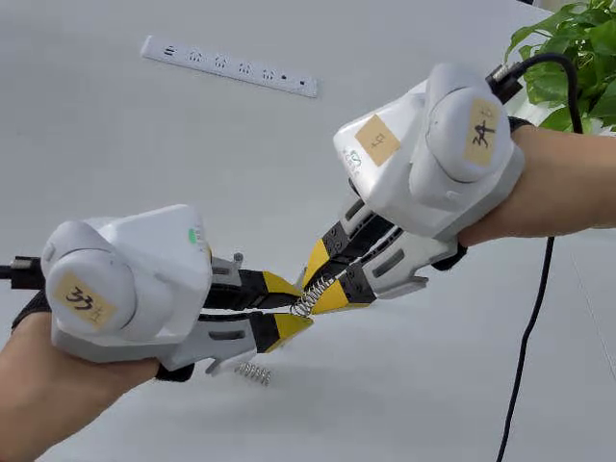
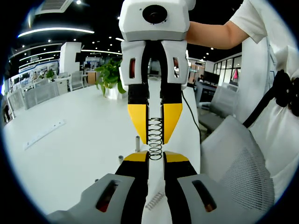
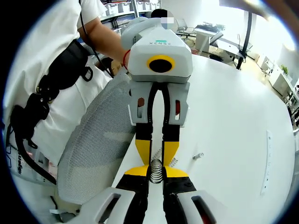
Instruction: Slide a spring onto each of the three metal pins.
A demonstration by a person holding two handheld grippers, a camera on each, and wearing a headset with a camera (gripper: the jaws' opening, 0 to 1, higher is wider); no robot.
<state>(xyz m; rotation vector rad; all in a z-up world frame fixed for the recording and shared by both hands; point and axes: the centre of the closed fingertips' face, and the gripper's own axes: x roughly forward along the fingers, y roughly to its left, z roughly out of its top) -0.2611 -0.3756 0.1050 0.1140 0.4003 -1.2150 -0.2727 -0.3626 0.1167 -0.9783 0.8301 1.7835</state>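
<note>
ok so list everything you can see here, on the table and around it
coiled metal spring: one, silver, in the air between both grippers' yellow tips
loose metal spring: one, silver, on the table below the grippers
small metal pin: at least one, silver, on the table
power strip: one, white, far side of the table
leafy plant: one, green, far right
mesh chair: one, grey, beside the table
cable: one, black, trailing from right gripper
table: one, white
left gripper: shut on the coiled spring
right gripper: shut on it too
</note>
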